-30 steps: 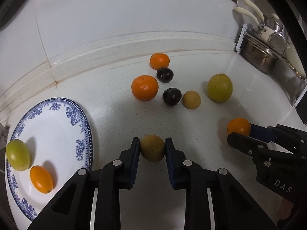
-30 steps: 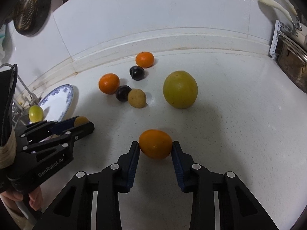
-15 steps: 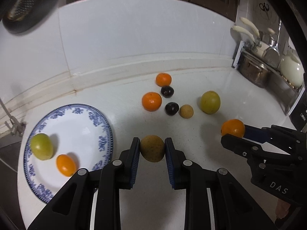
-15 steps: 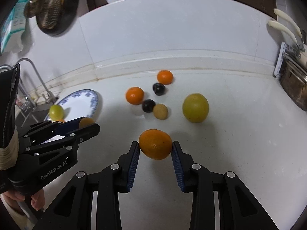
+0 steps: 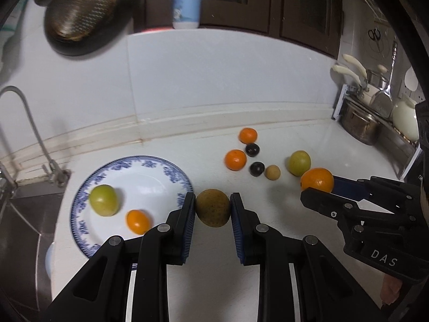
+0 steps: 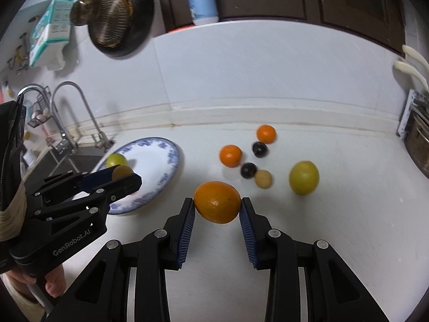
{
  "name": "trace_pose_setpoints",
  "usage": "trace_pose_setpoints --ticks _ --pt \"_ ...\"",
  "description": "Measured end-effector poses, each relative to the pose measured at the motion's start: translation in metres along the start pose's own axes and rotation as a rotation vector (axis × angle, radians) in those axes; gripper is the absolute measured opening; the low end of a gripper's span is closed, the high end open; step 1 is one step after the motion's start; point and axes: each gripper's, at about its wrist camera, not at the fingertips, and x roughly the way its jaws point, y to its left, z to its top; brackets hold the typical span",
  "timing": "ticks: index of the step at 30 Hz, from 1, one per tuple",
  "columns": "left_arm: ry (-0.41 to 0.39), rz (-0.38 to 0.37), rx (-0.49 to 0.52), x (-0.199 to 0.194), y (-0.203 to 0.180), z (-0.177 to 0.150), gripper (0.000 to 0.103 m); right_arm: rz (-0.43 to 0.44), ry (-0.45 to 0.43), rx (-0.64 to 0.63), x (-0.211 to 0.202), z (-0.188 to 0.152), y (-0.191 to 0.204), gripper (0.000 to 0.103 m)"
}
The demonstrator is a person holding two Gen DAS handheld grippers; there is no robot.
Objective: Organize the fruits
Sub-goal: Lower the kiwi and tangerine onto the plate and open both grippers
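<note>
My left gripper (image 5: 212,209) is shut on a brownish-green round fruit (image 5: 213,207), lifted off the counter beside the blue-rimmed white plate (image 5: 171,174). On that plate lie a green fruit (image 5: 103,200) and a small orange (image 5: 137,221). My right gripper (image 6: 216,209) is shut on an orange (image 6: 217,201), also in the air. It shows at the right of the left wrist view as the right gripper (image 5: 319,187). The left gripper (image 6: 126,177) with its fruit hangs over the plate (image 6: 171,155) in the right wrist view.
Loose on the white counter: two tangerines (image 6: 230,155) (image 6: 266,133), two dark plums (image 6: 259,149) (image 6: 248,170), a small tan fruit (image 6: 262,178) and a large green fruit (image 6: 303,177). A sink with a tap (image 6: 80,112) lies left. Steel pots (image 5: 359,123) stand right.
Both grippers have risen and pulled back from the counter with their fruits. The counter fruits look smaller, and the plate, tap and wall items have come into view.
</note>
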Motion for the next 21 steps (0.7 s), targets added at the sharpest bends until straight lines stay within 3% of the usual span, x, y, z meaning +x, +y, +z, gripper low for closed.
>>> trace_pose_setpoints --ticks 21 --pt "-0.057 0.152 -0.094 -0.043 0.061 -0.015 0.026 0.138 -0.012 -0.123 0.017 0.021 0.066 0.035"
